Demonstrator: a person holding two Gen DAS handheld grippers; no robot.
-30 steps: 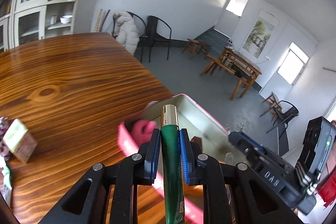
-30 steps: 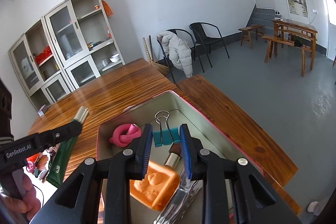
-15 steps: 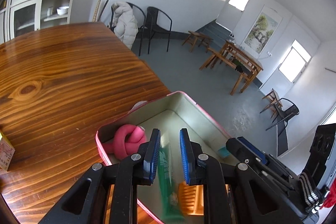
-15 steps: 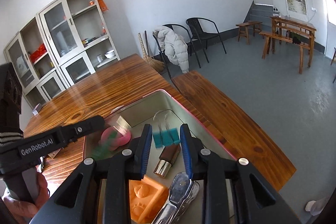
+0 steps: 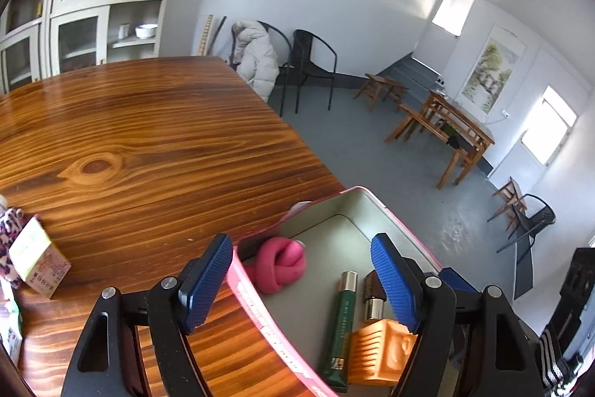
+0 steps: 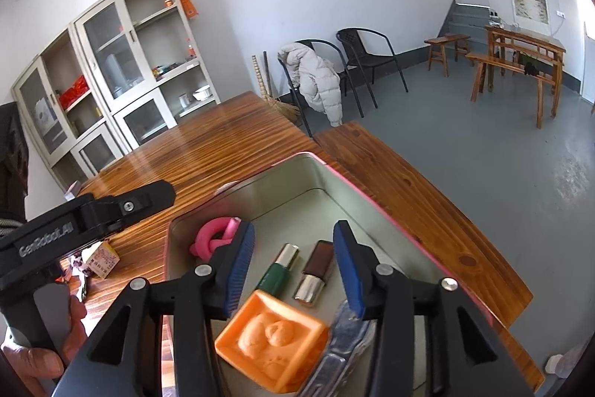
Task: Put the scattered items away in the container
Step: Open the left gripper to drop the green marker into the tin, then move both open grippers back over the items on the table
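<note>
A pink-rimmed metal tin (image 5: 359, 188) (image 6: 308, 155) stands on the wooden table. Inside it lie a green tube (image 5: 340, 319) (image 6: 277, 272), a pink knotted band (image 5: 280, 263) (image 6: 212, 237), a brown lipstick (image 5: 372, 293) (image 6: 316, 270), an orange moulded block (image 5: 379, 352) (image 6: 271, 341) and a silver clip (image 6: 342, 341). My left gripper (image 5: 301, 244) hovers over the tin's near-left corner, its jaws opening, with nothing held. My right gripper (image 6: 293, 229) hangs over the tin, jaws opening, gripping nothing; the tube and lipstick lie below the gap.
A small printed box (image 5: 37, 259) (image 6: 100, 257) and a leopard-print item (image 5: 9, 229) lie on the table to the tin's left. A wooden bench (image 6: 409, 192) runs along the table's right edge. A hand (image 6: 37, 341) grips the left gripper's handle.
My left gripper let go of the green tube, which now lies flat in the tin. Both grippers' jaws have spread wider.
</note>
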